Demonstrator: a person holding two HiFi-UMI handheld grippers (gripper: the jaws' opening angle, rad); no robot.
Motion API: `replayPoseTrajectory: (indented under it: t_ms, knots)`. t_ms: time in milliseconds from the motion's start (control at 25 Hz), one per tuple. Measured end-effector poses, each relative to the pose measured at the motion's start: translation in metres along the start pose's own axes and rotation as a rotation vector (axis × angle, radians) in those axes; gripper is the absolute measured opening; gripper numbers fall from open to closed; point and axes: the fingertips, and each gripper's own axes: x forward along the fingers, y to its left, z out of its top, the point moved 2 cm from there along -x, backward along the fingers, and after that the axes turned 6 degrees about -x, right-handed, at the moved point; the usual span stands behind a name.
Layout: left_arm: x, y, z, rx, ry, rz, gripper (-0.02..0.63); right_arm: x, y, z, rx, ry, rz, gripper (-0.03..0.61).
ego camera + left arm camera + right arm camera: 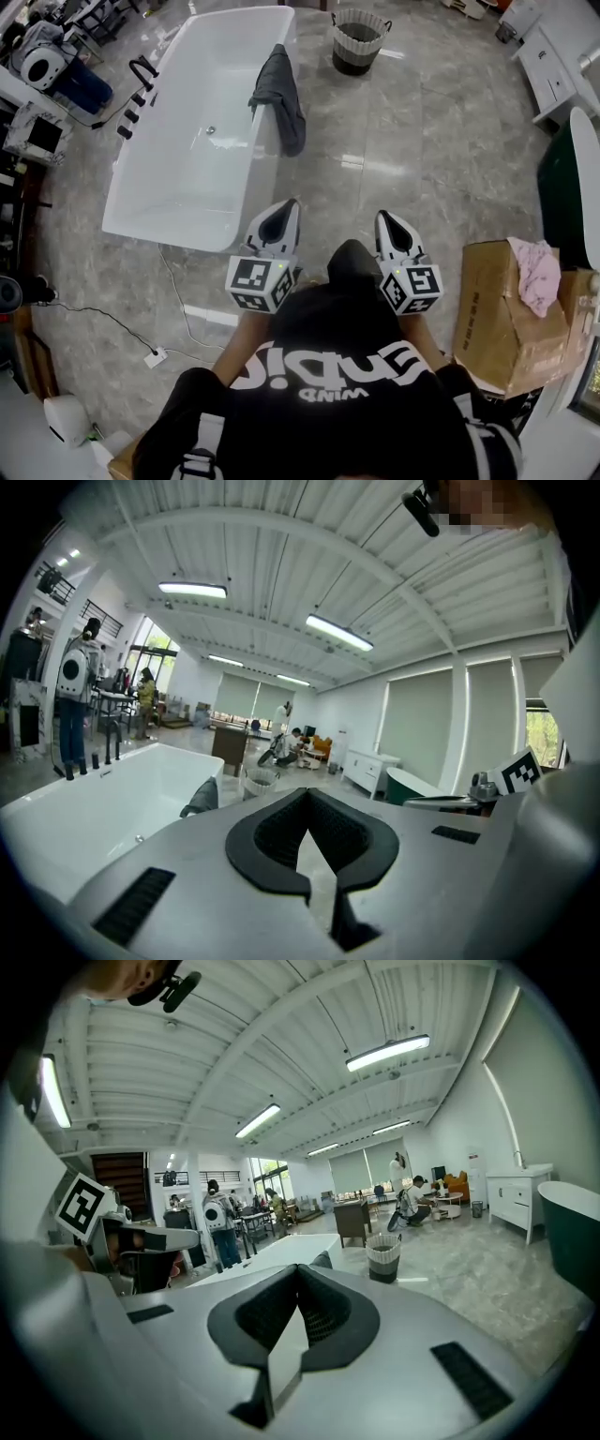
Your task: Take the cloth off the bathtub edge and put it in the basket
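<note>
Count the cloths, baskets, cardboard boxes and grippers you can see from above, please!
Cloths: 2, the grey cloth and the pink cloth
Baskets: 1, the basket
Cardboard boxes: 1, the cardboard box
Grippers: 2, the left gripper and the right gripper
Total: 6

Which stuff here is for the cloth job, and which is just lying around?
For the job: grey cloth hanging over the edge of the bathtub; basket; left tool and right tool, both shut and empty.

Just lying about: cardboard box; pink cloth on it; white plug on the floor.
</note>
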Motion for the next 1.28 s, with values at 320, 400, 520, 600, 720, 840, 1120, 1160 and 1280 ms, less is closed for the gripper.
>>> replayPoseTrajectory:
  t_ms: [320,400,520,600,720,840,1120,1160,1280]
  knots:
    - [0.048,0.022,0.009,0.011,-0.003,-0.018,0.014,0.041,-0.029,0.005,0.006,-0.011,-0.039,0.014]
    - [0.066,0.031,0.013,0.019,-0.009,-0.016,0.014,0.061,-0.039,0.005,0.009,-0.013,-0.039,0.014]
    - [0.096,0.046,0.020,0.021,-0.008,-0.005,0.014,0.090,-0.055,0.011,0.012,-0.016,-0.034,0.014]
    - [0.116,0.056,0.027,0.017,-0.001,0.005,0.014,0.108,-0.067,0.020,0.015,-0.021,-0.031,0.014]
    - [0.149,0.067,0.040,0.015,0.005,0.023,0.014,0.140,-0.089,0.033,0.016,-0.018,-0.018,0.014]
    - [0.184,0.078,0.058,0.011,0.004,0.045,0.014,0.175,-0.114,0.050,0.014,-0.007,-0.002,0.014]
    - [0.269,0.101,0.098,0.007,-0.013,0.085,0.014,0.251,-0.175,0.088,-0.001,-0.010,0.039,0.014]
    - [0.280,0.103,0.103,0.009,-0.018,0.091,0.015,0.261,-0.183,0.092,-0.005,-0.010,0.049,0.014]
    - [0.310,0.109,0.115,0.005,-0.035,0.116,0.014,0.288,-0.202,0.103,-0.021,-0.009,0.082,0.014]
